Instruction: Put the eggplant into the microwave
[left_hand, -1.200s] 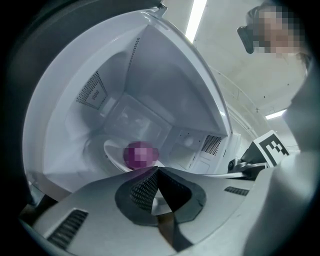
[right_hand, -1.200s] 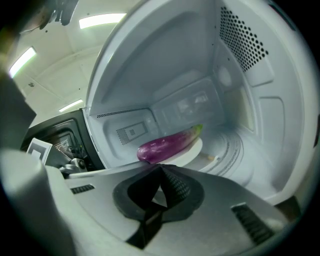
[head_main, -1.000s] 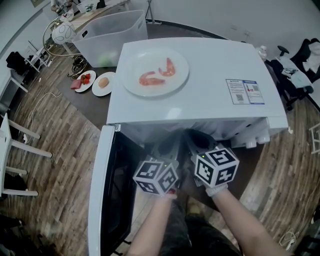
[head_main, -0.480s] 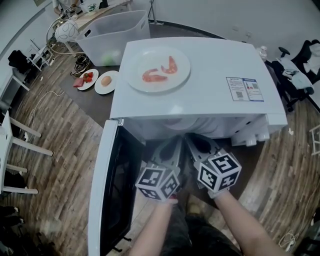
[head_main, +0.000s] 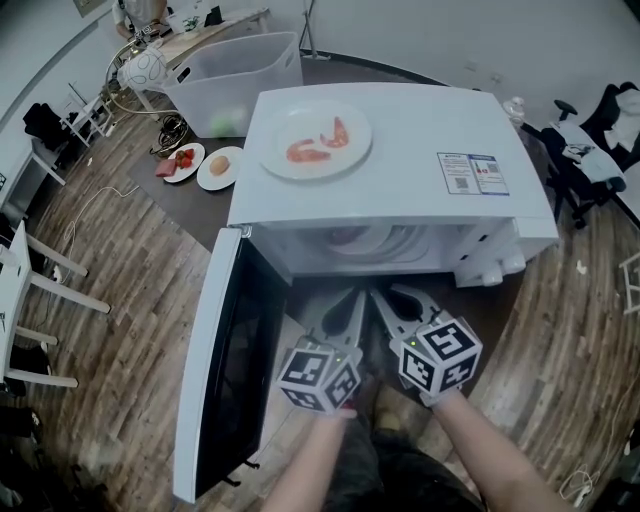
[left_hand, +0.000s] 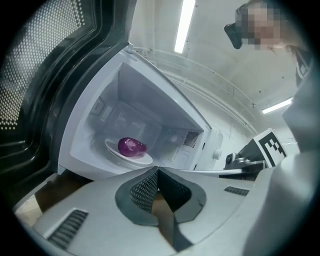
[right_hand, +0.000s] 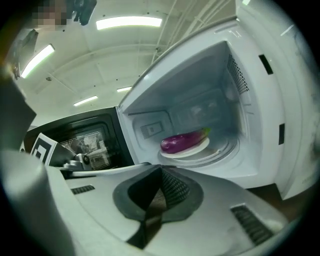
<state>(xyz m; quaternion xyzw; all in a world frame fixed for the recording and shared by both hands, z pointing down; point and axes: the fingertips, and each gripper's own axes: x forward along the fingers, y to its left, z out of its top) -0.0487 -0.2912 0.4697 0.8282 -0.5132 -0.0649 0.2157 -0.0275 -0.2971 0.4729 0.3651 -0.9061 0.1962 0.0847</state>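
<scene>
A purple eggplant lies on a white plate on the turntable inside the white microwave. The microwave's door hangs wide open to the left. Both grippers hover side by side just outside the opening, pointing into it. My left gripper is shut with nothing between its jaws. My right gripper is also shut and empty. Neither one touches the eggplant or the plate.
A white plate with shrimp sits on the microwave's top, beside a printed sticker. Behind, on a dark table, are two small plates of food and a clear plastic bin. White chairs stand at the left.
Both grippers have drawn back together from the microwave's opening toward the person. More of the cavity shows in the head view now.
</scene>
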